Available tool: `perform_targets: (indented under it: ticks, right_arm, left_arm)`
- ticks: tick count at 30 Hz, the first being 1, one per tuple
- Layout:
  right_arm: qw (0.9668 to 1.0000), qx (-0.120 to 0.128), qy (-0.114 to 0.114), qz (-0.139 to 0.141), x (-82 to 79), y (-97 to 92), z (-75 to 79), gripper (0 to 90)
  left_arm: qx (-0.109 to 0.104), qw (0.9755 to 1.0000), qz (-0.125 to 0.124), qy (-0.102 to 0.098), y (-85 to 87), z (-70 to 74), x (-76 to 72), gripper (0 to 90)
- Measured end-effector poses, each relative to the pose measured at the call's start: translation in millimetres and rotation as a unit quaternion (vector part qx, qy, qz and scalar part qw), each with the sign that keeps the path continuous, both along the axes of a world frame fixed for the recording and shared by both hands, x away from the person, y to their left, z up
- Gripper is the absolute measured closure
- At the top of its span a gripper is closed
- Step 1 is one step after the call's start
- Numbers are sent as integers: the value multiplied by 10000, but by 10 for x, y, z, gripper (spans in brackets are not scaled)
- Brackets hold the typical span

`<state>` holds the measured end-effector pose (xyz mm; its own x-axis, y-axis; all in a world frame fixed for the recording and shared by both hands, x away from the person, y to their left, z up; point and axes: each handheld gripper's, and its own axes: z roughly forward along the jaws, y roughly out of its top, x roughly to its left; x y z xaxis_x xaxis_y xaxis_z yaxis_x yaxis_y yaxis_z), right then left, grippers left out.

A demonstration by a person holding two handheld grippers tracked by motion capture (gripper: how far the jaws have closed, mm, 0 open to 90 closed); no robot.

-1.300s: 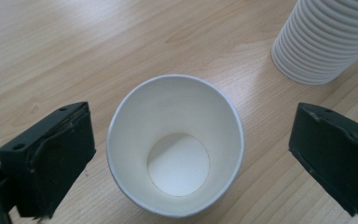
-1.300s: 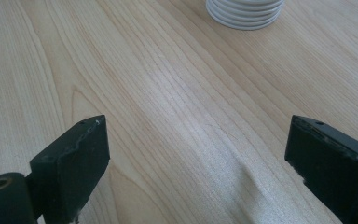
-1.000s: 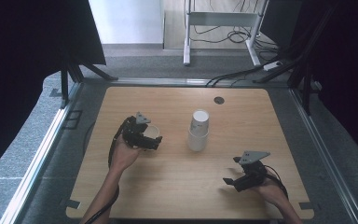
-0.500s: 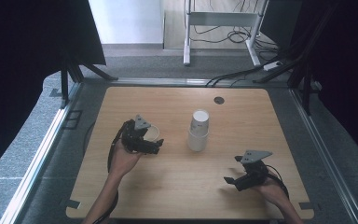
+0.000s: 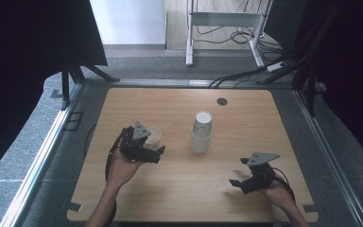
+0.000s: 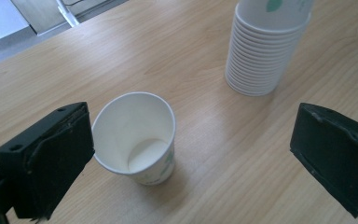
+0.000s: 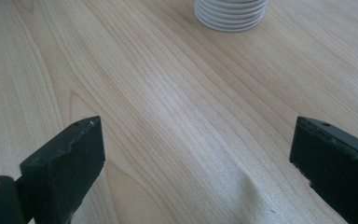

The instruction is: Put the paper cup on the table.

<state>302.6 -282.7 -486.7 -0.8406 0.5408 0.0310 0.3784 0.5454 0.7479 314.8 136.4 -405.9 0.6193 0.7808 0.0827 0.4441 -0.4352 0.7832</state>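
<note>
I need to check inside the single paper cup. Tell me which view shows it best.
The left gripper view: the single cup stands upright on the table, mouth open to the camera, apparently empty, beside one jaw of the open left gripper. In the high view the cup is small and partly hidden behind that gripper. The right gripper view looks toward the cup stack.

On the table (image 5: 179, 189) a single cup (image 6: 137, 137) stands left of the stack of cups (image 5: 201, 131), well apart. The left gripper (image 5: 158, 152) is just beside the single cup; the right gripper (image 5: 238, 172) is near the front right corner.
</note>
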Motion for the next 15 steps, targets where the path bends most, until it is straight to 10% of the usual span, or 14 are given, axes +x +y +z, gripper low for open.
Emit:
perform_targets:
  ticks: [15]
  right_arm:
    - [10000, 68, 45, -52, -21, -25, -18, 10]
  left_arm:
    - [-187, 9996, -198, -21, 45, -163, -361, 0]
